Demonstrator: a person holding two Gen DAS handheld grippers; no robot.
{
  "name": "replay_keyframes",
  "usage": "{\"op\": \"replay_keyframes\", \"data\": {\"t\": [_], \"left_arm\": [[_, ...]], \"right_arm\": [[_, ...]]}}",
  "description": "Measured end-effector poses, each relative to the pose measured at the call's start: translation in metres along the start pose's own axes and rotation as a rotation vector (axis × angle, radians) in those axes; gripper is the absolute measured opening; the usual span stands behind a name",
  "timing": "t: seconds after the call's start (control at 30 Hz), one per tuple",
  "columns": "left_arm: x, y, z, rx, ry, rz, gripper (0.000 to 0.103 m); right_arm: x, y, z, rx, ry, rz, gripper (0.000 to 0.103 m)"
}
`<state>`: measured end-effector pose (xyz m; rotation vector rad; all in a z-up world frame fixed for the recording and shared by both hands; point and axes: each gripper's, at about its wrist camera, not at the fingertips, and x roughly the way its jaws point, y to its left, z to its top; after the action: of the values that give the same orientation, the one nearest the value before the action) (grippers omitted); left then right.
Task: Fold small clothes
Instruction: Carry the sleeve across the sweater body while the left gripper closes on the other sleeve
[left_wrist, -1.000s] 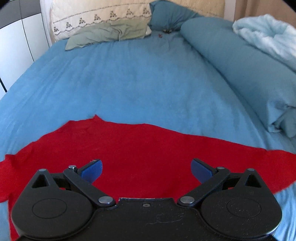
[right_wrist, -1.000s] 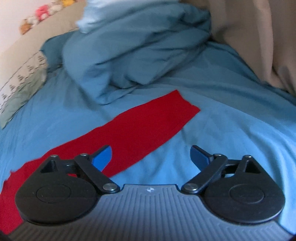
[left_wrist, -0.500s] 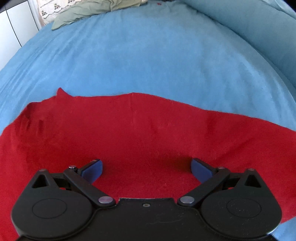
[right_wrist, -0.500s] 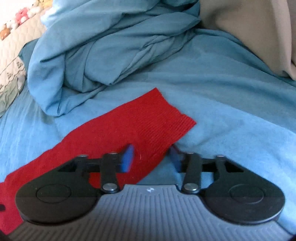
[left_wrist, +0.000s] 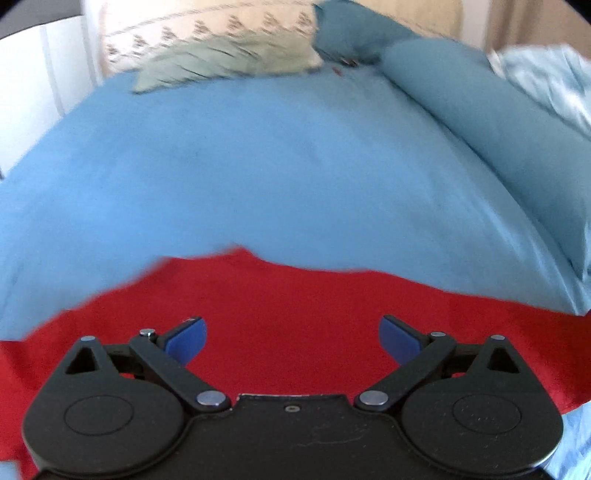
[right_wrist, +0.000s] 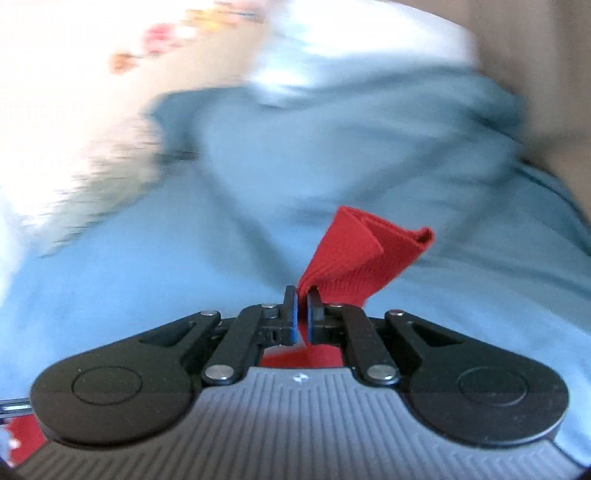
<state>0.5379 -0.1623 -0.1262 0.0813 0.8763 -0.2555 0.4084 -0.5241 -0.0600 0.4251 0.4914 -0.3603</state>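
Note:
A red knit garment (left_wrist: 288, 310) lies spread across the blue bed sheet (left_wrist: 258, 166). My left gripper (left_wrist: 291, 338) is open, with its blue pads wide apart just above the red cloth. My right gripper (right_wrist: 302, 314) is shut on the ribbed end of the red garment (right_wrist: 354, 258), which stands up folded above the pads, lifted off the bed. More red cloth shows below the right gripper's body.
A rolled blue duvet (left_wrist: 498, 122) lies along the right side of the bed. Pillows (left_wrist: 207, 48) rest at the headboard. White cupboard doors (left_wrist: 29, 99) stand at the left. The right wrist view is motion-blurred; a heap of blue bedding (right_wrist: 351, 140) is ahead.
My right gripper has closed on the garment's ribbed end and lifted it off the bed. My left gripper, still open, has pulled back and tilted up from the red cloth.

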Motion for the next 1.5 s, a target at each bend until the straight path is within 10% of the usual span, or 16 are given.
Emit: {"op": "replay_keyframes", "data": {"t": [0.23, 0.47, 0.67, 0.8, 1.03, 1.4, 1.5], "left_arm": [[-0.045, 0.124, -0.019, -0.113, -0.056, 0.139, 0.103], [-0.043, 0.201, -0.082, -0.21, 0.025, 0.197, 0.103], [-0.035, 0.214, -0.103, -0.241, 0.06, 0.141, 0.103], [-0.028, 0.204, -0.101, -0.266, 0.072, 0.063, 0.103], [-0.015, 0.153, -0.097, -0.241, 0.085, -0.083, 0.098], [0.028, 0.113, -0.094, -0.246, 0.099, -0.03, 0.05], [0.033, 0.112, -0.087, -0.253, 0.085, -0.006, 0.005]], "right_arm": [[0.021, 0.206, -0.053, -0.233, 0.103, 0.43, 0.02], [0.071, 0.306, -0.196, -0.493, 0.354, 0.546, 0.02], [0.071, 0.306, -0.23, -0.565, 0.396, 0.546, 0.027], [0.059, 0.293, -0.219, -0.585, 0.38, 0.556, 0.081], [0.022, 0.236, -0.191, -0.604, 0.34, 0.428, 0.09], [0.003, 0.145, -0.178, -0.438, 0.321, 0.178, 0.097], [0.002, 0.131, -0.181, -0.391, 0.334, 0.141, 0.097]]}}
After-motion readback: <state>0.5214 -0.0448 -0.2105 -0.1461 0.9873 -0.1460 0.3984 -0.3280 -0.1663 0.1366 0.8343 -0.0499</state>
